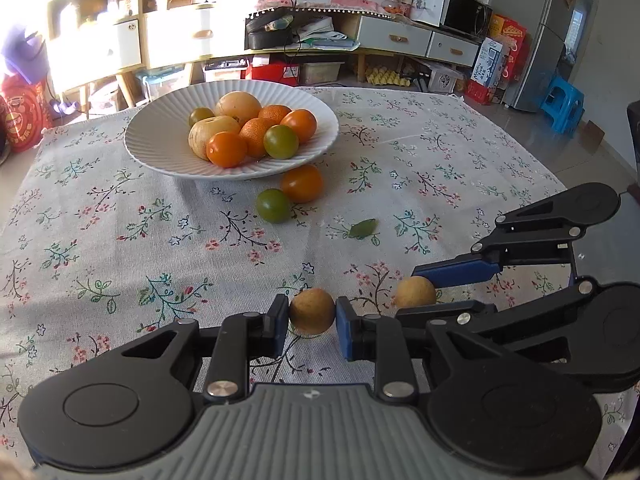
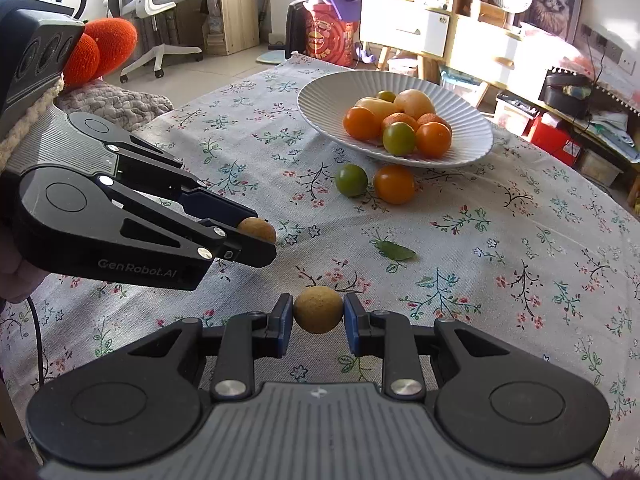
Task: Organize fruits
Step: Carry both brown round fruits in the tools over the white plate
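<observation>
The left hand-held gripper [image 1: 312, 322] is closed on a small round tan-brown fruit [image 1: 312, 311], its blue pads pressed against the fruit's two sides just above the surface [image 1: 120, 248], which is covered by a pale cloth printed with floral sprigs. The right hand-held gripper [image 2: 319, 317] likewise clamps a second small round tan fruit [image 2: 319, 310] between its pads. In the left wrist view the right unit enters from the right, and its fruit is partly hidden behind the lower black finger; in the right wrist view the left unit enters from the left, and only the far half of its fruit shows past the fingertips. Whether either fruit touches the cloth cannot be determined. At the far side stands a white ribbed ceramic plate [image 1: 160, 152] holding orange, green and pale yellow round fruits, several overlapping so that their count is uncertain. Just beside the plate's near rim, on the cloth, lie one loose orange round fruit [image 1: 302, 183] and one loose green round fruit [image 1: 273, 205], touching or nearly so. A small green leaf [image 1: 362, 228] lies nearer, to the right of them. The background shelving is washed out by strong sunlight.
</observation>
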`<state>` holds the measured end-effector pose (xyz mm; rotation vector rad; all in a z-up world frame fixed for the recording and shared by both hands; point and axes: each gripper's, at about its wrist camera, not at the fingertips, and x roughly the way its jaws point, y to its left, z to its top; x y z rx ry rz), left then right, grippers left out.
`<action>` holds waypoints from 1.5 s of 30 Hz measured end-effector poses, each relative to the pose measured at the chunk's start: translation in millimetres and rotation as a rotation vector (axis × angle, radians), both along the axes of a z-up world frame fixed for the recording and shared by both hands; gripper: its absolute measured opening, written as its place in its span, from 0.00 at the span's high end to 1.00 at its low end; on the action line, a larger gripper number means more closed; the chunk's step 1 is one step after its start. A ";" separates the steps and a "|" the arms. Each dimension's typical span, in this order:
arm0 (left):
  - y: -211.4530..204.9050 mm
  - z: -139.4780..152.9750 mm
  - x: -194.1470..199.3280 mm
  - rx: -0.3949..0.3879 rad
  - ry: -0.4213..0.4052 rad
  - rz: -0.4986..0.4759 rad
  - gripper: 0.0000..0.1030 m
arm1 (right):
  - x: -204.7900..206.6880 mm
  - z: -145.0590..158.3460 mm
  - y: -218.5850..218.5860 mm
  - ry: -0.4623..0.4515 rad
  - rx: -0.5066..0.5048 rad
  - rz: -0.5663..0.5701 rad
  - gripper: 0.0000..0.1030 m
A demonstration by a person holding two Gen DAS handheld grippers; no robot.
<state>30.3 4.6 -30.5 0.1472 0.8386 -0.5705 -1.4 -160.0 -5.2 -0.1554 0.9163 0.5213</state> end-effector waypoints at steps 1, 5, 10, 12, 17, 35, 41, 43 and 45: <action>0.3 1.7 1.1 -0.002 -0.003 0.004 0.76 | 1.5 1.5 -0.6 -0.005 0.001 -0.004 0.76; 2.2 8.8 6.9 -0.014 -0.015 0.024 0.76 | 9.1 8.7 -2.8 -0.031 0.008 -0.019 0.76; 3.8 17.4 14.6 -0.026 -0.041 0.049 0.76 | 21.2 15.1 -5.8 -0.057 0.014 -0.050 0.76; 5.0 21.1 18.1 -0.031 -0.049 0.062 0.76 | 25.9 17.5 -7.4 -0.067 0.016 -0.062 0.76; 8.1 28.5 31.7 -0.044 -0.057 0.107 0.76 | 40.0 23.5 -10.3 -0.092 0.024 -0.095 0.76; 12.3 39.8 92.8 -0.092 -0.051 0.279 0.76 | 106.2 24.6 -32.2 -0.074 0.120 -0.277 0.76; 10.4 43.6 125.9 -0.096 -0.043 0.283 0.76 | 125.2 12.9 -42.7 -0.040 0.159 -0.321 0.76; 8.8 44.0 140.6 -0.102 -0.036 0.286 0.76 | 131.4 11.1 -44.7 -0.034 0.175 -0.329 0.76; 7.0 44.2 154.7 -0.116 -0.026 0.287 0.76 | 137.3 10.1 -45.5 -0.039 0.185 -0.335 0.76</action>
